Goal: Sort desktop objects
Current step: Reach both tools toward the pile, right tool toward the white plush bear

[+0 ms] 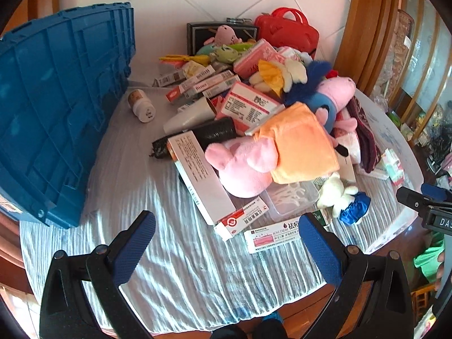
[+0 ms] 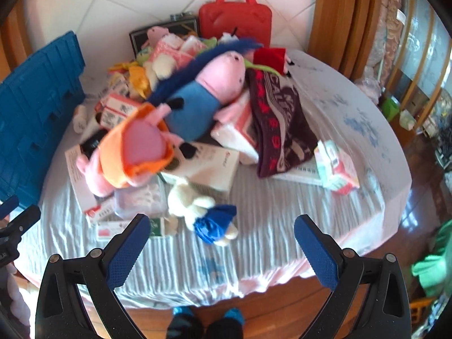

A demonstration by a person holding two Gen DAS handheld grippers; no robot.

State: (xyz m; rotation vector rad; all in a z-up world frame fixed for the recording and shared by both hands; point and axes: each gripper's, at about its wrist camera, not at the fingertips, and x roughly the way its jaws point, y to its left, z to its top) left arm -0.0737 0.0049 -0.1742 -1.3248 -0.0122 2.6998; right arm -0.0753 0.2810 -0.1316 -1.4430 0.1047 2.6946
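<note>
A heap of mixed desktop things lay on the round worktop (image 1: 183, 268) under a striped pale-blue cloth. At the near front of it sprawled the landmark — a pink plush pig in an orange dress (image 1: 268, 152), lying on its side across the pile.

Just left of the pig, and partly under it, a long white cardboard medicine box (image 1: 197, 180) lay flat; beyond that box a black cylindrical roll (image 1: 214, 132) rested on its side. Under the pig's near edge sat a clear plastic lidded box (image 1: 288, 197), and right of that box a small white plush rabbit in blue trousers (image 1: 341, 197). Nearer than the pig lay a white-and-red acne-cream carton (image 1: 271, 236). Behind the pig rested a blue-maned plush with a pink snout (image 1: 327, 93), and right of the pig a dark maroon patterned knitted cloth (image 2: 279, 130) draped over the heap. Well behind the pig a red plastic carry-case with handles (image 1: 288, 31) stood against the wall beside a dark framed box (image 1: 197, 34). Far left of the pig stood a large blue ribbed plastic crate (image 1: 56, 107), with a small white pill bottle (image 1: 141, 106) on its side between crate and heap.

The left tongs (image 1: 226, 243) hung over the near cloth, blades wide apart and empty — the right tongs (image 2: 221, 243) likewise, gaping with nothing between them, above the rabbit's side of the worktop.
</note>
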